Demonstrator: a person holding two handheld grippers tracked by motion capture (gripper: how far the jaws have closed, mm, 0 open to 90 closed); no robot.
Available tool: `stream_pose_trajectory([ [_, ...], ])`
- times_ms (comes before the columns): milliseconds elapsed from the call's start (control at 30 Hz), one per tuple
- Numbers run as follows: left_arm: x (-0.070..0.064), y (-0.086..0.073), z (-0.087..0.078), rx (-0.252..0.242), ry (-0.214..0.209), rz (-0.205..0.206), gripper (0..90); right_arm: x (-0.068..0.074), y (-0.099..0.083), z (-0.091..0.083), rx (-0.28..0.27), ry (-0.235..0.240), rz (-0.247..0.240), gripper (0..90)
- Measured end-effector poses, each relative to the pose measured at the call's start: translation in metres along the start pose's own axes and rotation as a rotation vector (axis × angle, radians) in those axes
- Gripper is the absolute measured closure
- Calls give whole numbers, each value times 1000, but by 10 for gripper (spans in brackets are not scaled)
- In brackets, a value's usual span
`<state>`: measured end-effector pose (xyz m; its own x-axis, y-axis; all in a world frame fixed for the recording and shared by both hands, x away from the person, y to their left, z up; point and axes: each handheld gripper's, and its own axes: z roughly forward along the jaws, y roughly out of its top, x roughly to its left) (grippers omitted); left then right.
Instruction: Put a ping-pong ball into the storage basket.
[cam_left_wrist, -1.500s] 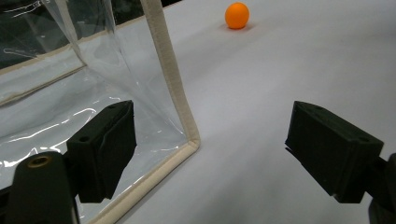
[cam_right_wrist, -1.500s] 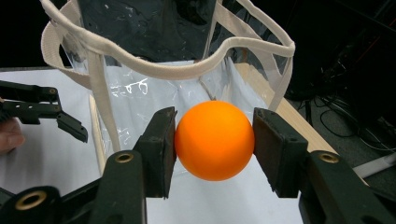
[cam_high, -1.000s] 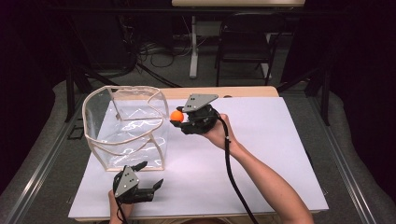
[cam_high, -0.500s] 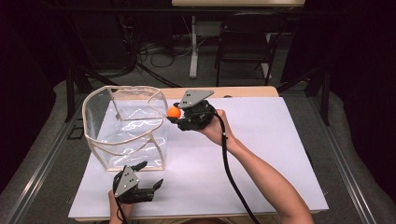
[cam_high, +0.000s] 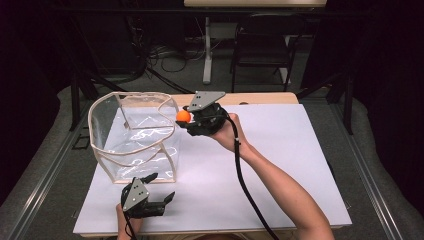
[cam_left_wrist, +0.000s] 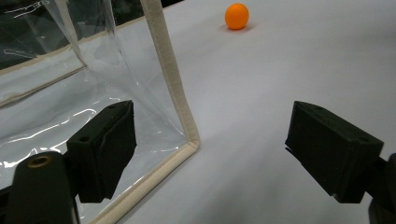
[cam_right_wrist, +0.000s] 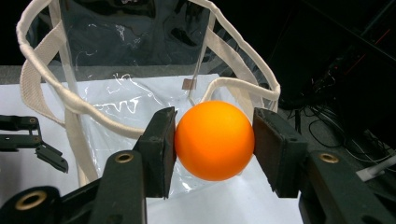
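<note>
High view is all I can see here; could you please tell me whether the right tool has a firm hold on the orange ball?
Observer: Yes. In the right gripper view, both pads of the right tool press the orange ball from opposite sides.
Operator: Thank you. Is the left tool holding the clear bag?
Observer: No. In the left gripper view, the left tool is open, and the corner seam of the clear bag stands between its jaws with nothing gripped.
Operator: Is there anything else I am missing?
Observer: A second orange ball lies on the white table, beyond that corner.
</note>
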<state>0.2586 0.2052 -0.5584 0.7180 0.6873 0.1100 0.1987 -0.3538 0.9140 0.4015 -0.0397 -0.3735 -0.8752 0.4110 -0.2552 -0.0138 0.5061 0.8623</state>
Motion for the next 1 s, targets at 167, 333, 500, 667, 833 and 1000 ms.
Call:
stream_pose_trajectory([
  [167, 0, 0, 0, -2, -1, 0, 159, -1, 4, 3, 1, -2, -3, 505],
  [333, 0, 0, 0, -3, -1, 0, 159, -3, 6, 5, -1, -5, -1, 505],
  [500, 0, 0, 0, -2, -2, -1, 159, -5, 7, 6, -2, -6, 4, 505],
  [667, 0, 0, 0, -3, -1, -2, 159, -8, 10, 8, -4, -7, 11, 505],
  [833, 0, 0, 0, -4, -1, -2, 159, -10, 13, 10, -4, -7, 6, 505],
  [1000, 0, 0, 0, -4, 2, -3, 159, -11, 17, 13, -6, -8, 5, 505],
])
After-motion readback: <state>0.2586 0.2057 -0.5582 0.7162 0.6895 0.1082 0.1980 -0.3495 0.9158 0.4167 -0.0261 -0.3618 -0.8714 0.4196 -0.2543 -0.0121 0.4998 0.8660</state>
